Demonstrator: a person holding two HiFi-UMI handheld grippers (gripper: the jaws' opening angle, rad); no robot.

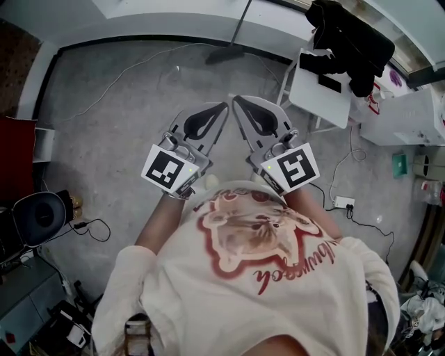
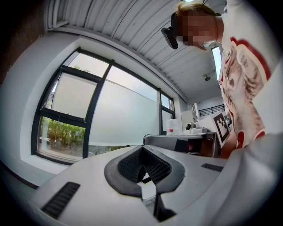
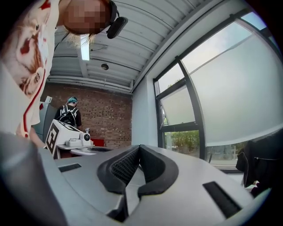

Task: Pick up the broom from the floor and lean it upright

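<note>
A person in a printed cream shirt stands over a grey concrete floor [image 1: 118, 125], holding the left gripper [image 1: 222, 106] and the right gripper [image 1: 236, 99] level at the centre of the head view, tips almost touching. Both are closed with nothing between the pads, as the left gripper view [image 2: 142, 148] and the right gripper view [image 3: 139, 146] confirm. The broom [image 1: 238, 28] is well apart from them at the top centre of the frame. Its dark head sits on the floor by the baseboard and its thin handle runs up across the white wall [image 1: 174, 21], so it appears to be propped upright already, with neither gripper touching it. By its looks the broom should be light, with a long, stiff handle and a softer bristle head that gives under pressure. The handle looks narrow and smooth, so it is likely to turn or slip in a loose pinch, and held near one end it would swing like a lever. The surest hold would seem to be square across the handle near its middle, or with one gripper low and one high, never on the bristles. Propped this way, the head could skid out along the bare floor if knocked.
</note>
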